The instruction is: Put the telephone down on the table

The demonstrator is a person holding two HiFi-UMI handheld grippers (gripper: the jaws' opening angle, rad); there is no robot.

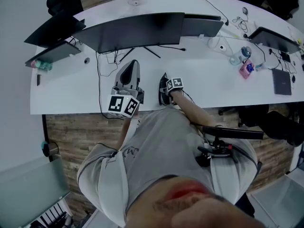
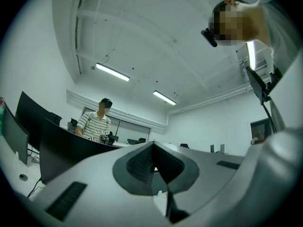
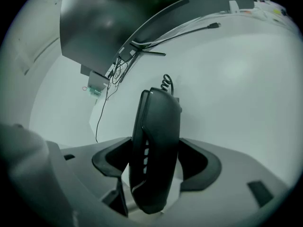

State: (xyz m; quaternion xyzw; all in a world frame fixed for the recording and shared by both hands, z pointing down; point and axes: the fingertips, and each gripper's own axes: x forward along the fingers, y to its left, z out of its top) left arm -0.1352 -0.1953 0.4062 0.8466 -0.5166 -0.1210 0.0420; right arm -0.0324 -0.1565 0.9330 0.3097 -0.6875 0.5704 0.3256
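My right gripper [image 3: 156,161] is shut on a black telephone handset [image 3: 158,122], which stands upright between the jaws over the white table [image 3: 236,93]. Its coiled cord [image 3: 167,83] trails off behind the top end. In the head view the handset [image 1: 163,90] hangs just above the table's near edge, held by the right gripper [image 1: 166,90]. To its left, my left gripper [image 1: 131,69] is raised and tilted upward. Its own view faces the ceiling, with the left gripper [image 2: 152,162] shut, pads touching and nothing between them.
A wide dark monitor [image 1: 133,30] stands behind both grippers, its stand legs and cables [image 1: 107,61] on the table [image 1: 71,91]. A water bottle [image 1: 240,55], a pink object [image 1: 245,69] and a dark laptop [image 1: 281,82] lie far right. A person in a striped shirt [image 2: 97,122] sits opposite.
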